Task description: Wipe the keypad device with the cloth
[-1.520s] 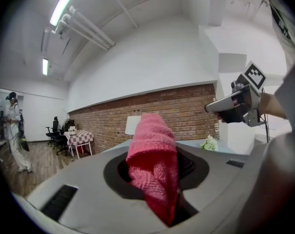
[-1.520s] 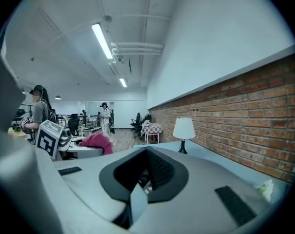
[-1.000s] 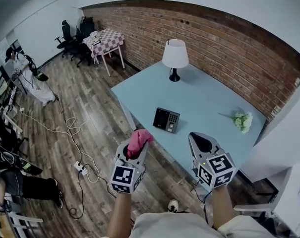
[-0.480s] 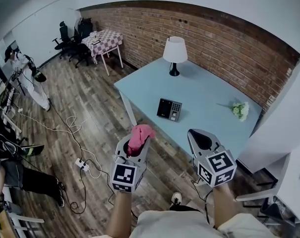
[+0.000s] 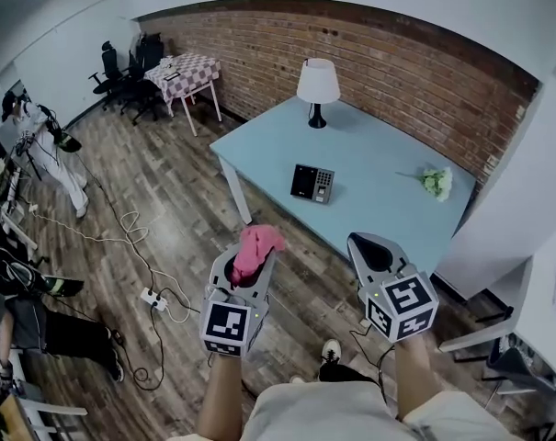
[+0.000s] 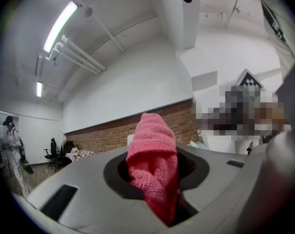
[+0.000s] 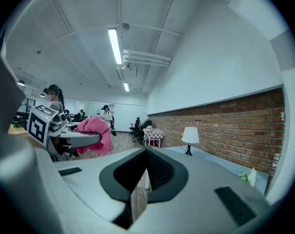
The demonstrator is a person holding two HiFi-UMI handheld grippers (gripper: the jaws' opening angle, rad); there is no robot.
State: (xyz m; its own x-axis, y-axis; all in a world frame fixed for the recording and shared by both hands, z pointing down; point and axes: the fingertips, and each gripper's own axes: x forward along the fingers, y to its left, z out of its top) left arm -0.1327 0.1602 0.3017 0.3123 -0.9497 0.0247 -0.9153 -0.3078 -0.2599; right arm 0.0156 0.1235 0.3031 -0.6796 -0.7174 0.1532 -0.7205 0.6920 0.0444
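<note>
Left gripper [image 5: 248, 266] clamps pink cloth [image 5: 257, 243]; right gripper [image 5: 372, 249] closed, empty. Keypad device [image 5: 312, 183] now farther off; wiping not begun.

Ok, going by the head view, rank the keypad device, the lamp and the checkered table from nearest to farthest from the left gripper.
1. Keypad device, mid blue table, ahead and slightly right of the left gripper holding the pink cloth.
2. Lamp, at that table's far end by the brick wall.
3. Checkered table, far back left along the same wall.
</note>
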